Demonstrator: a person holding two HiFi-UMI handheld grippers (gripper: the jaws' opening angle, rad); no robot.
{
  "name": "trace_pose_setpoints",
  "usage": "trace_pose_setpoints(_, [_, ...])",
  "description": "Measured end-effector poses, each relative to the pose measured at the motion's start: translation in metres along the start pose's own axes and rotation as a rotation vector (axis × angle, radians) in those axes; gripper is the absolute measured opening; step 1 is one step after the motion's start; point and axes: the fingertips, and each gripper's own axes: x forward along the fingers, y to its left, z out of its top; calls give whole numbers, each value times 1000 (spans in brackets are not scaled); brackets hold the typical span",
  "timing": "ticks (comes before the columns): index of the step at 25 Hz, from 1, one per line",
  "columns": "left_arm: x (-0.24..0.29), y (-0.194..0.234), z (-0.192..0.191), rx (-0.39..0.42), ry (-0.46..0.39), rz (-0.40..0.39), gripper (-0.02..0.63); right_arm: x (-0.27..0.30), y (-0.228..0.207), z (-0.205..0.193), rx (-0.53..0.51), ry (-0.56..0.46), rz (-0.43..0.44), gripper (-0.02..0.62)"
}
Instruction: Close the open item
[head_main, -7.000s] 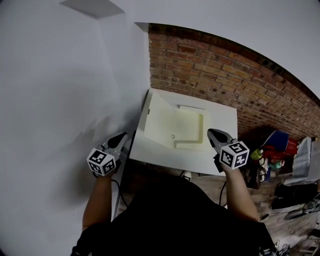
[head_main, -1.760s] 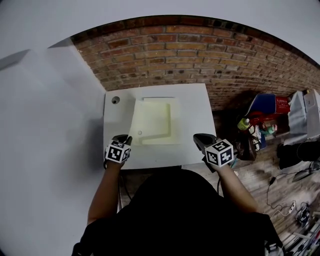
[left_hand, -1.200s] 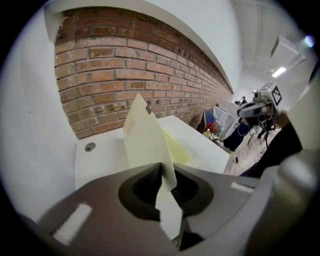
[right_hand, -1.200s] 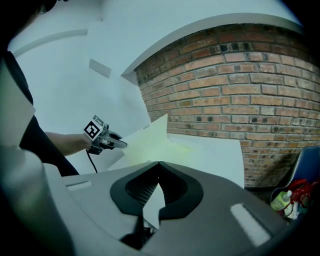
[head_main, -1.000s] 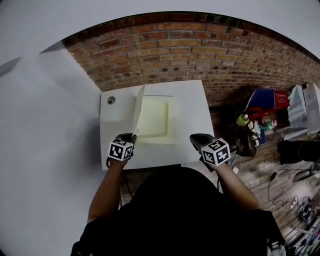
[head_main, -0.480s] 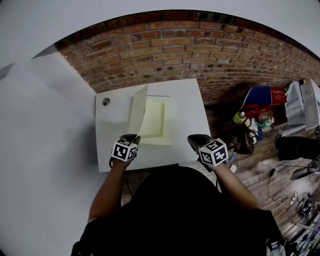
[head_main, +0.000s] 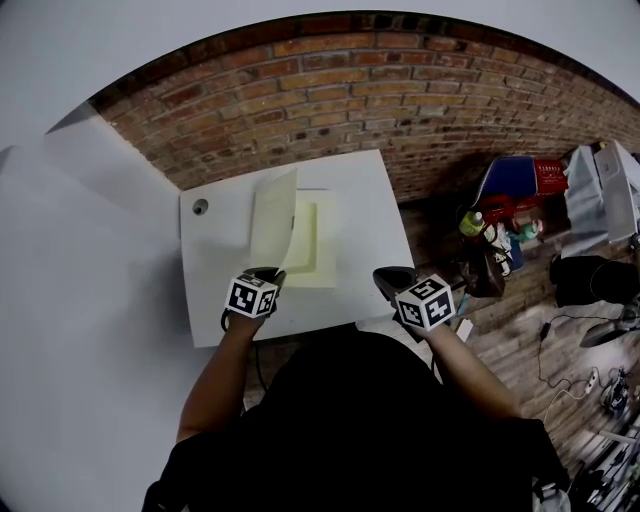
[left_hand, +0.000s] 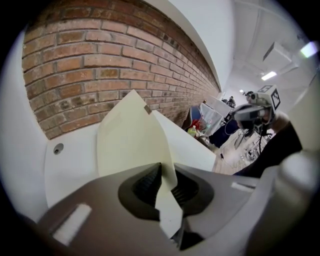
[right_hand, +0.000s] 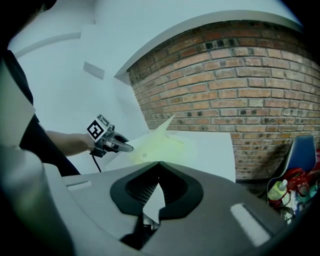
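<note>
A white table stands against a brick wall. A pale yellow folder lies open at the table's middle, nearer the left side. It is thin and flat. Its lower half rests on the table, and its cover is lifted off the table and leans over that half, hinged along the left edge. A small round snap shows on the cover in the right gripper view.

The left gripper is at the folder's near edge, and its fingers are clenched on the cover's near corner. The right gripper hovers over the table's near right part, apart from the folder. Its fingers are closed tip to tip and grasp nothing.
</note>
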Motion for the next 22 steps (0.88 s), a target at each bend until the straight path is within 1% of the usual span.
trace_pose_setpoints(4, [14, -7, 1, -4, 18, -26, 31, -5, -6, -4, 13, -4, -11, 3])
trace_pose_setpoints(7, [25, -8, -2, -24, 37, -40, 31, -7, -11, -8, 24, -6, -24, 3])
trace_pose_setpoints(13, [41, -17, 0, -47, 48, -92, 34, -13, -14, -15, 42, 0, -38, 3])
trace_pose_setpoints(22, [68, -29, -5, -28, 92, -134, 37, -14, -18, -25, 57, 17, -53, 3])
